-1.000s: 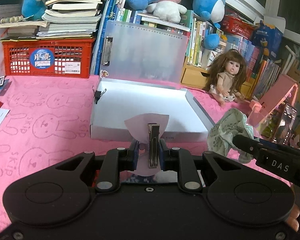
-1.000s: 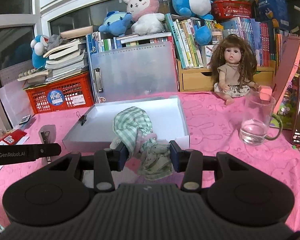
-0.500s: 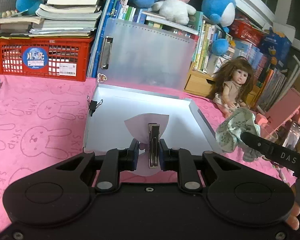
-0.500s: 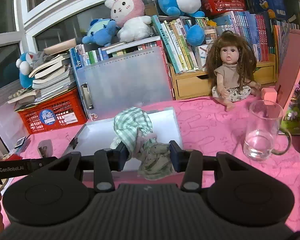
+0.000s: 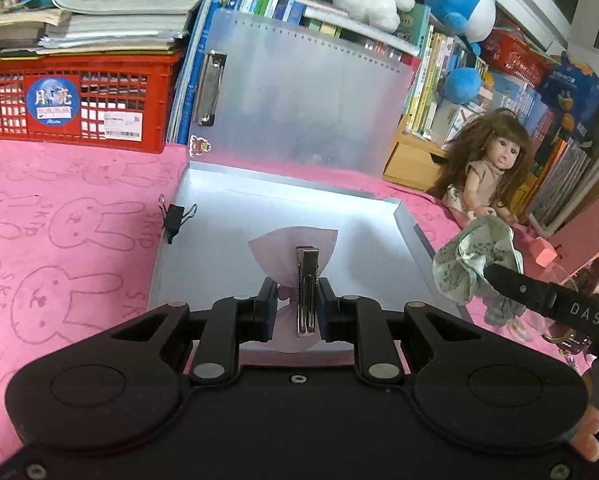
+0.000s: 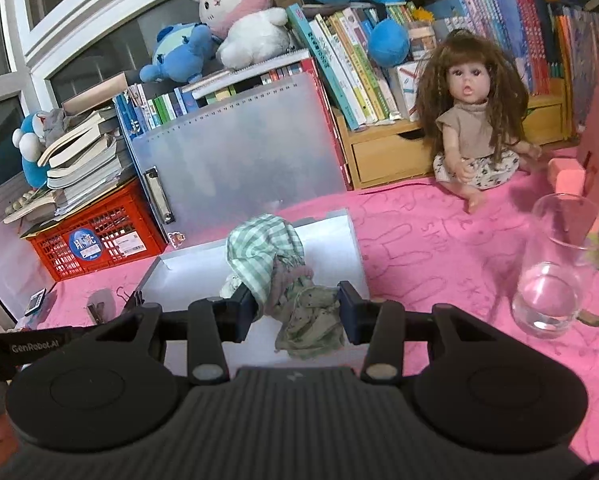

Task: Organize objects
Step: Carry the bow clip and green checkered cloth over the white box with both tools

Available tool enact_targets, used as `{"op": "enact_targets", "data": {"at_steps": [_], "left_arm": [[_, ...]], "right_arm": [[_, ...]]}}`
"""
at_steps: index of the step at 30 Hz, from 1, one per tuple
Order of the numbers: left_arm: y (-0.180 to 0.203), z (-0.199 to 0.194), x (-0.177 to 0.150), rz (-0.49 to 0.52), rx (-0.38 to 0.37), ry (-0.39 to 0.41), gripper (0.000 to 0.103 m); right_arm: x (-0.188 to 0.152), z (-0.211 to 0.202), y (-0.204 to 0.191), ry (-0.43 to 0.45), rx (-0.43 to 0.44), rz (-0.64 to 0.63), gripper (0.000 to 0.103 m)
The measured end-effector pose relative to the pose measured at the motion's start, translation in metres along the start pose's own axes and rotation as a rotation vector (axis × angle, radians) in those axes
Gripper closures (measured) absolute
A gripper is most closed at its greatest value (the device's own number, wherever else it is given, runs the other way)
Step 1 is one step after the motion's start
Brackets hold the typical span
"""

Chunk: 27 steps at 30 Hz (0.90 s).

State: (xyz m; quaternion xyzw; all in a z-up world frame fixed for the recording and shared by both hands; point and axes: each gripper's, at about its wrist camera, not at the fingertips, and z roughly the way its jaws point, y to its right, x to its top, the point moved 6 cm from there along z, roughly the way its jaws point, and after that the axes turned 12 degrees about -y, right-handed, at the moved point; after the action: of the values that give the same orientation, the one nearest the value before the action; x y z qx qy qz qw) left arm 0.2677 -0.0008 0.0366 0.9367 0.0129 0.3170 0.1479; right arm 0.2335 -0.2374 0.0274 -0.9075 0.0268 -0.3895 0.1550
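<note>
The open white storage box lies on the pink bunny-print surface, its frosted lid standing upright against the books behind it. Over the box's near end, the left gripper is clamped on a pale lilac bow hair clip, metal clip facing up. Just to the right, above the box's right rim, the right gripper is closed around a bundle of green fabric scrunchies, one checked, one floral. A black binder clip is fastened on the box's left wall. Further right on the surface stands a glass mug holding a little water. A long-haired doll sits at the back by a wooden drawer, and a red crate piled with books stands to the left.
</note>
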Motion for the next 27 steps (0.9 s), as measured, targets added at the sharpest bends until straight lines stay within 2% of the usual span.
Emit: {"op": "enact_targets", "data": {"at_steps": [5,13,20,27], "left_arm": [[-0.006,0.023,0.011,-0.028,0.009,-0.020,0.084],[-0.012,0.059,0.020,-0.047,0.027,-0.033,0.084],[-0.014,0.080,0.022,-0.049,0.055,-0.069,0.084],[-0.015,0.094,0.017,-0.043,0.067,-0.111,0.084]], "right_arm": [[0.010,0.023,0.001,-0.049,0.040,0.025,0.055],[0.020,0.062,0.002,-0.104,0.060,0.050,0.055],[0.010,0.089,0.000,-0.153,0.077,0.079,0.055],[0.003,0.101,-0.003,-0.180,0.058,0.060,0.055]]}}
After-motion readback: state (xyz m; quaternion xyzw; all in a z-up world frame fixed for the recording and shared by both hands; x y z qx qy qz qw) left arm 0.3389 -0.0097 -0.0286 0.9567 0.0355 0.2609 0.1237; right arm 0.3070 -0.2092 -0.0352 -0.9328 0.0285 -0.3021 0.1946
